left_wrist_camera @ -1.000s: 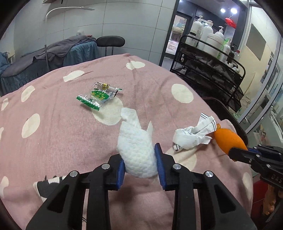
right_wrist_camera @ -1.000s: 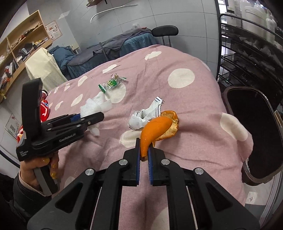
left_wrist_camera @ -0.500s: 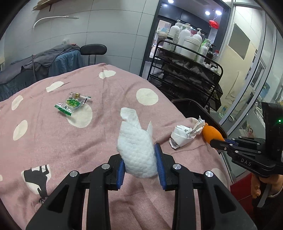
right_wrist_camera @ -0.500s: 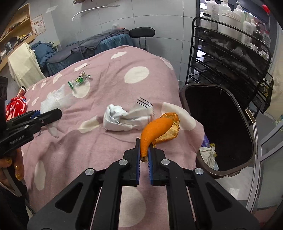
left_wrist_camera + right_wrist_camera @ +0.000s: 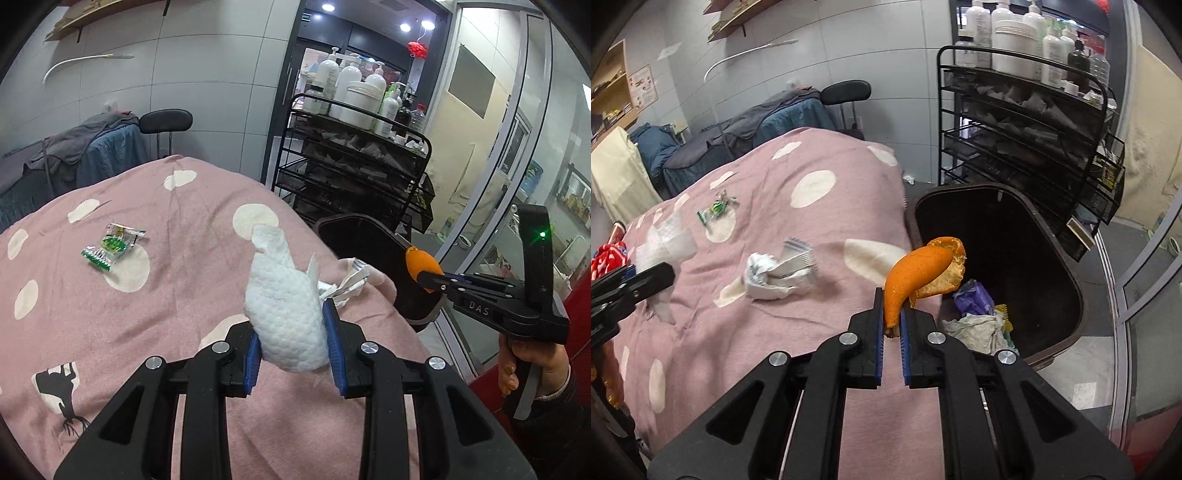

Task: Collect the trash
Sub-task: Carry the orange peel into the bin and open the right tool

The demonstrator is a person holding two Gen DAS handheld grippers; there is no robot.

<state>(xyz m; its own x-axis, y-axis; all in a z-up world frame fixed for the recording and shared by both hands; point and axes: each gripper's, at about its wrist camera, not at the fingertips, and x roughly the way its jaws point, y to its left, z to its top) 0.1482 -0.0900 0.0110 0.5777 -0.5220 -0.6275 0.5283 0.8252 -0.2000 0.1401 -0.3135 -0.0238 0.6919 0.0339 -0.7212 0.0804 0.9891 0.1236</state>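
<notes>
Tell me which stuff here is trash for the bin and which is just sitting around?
Part of the job:
- white tissue, in the left gripper
- orange peel, in the right gripper
- crumpled paper
- green wrapper
- trash bin

Just lying about:
- bottle rack
- black chair
- pink blanket

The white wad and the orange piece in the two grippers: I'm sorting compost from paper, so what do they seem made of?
White wad: looks like soft paper towel or tissue, matte, with a dimpled embossed pattern and a torn, floppy top edge.

Orange piece: likely citrus peel, glossy and finely pitted outside, with a paler, dull inner side that curls behind it.
</notes>
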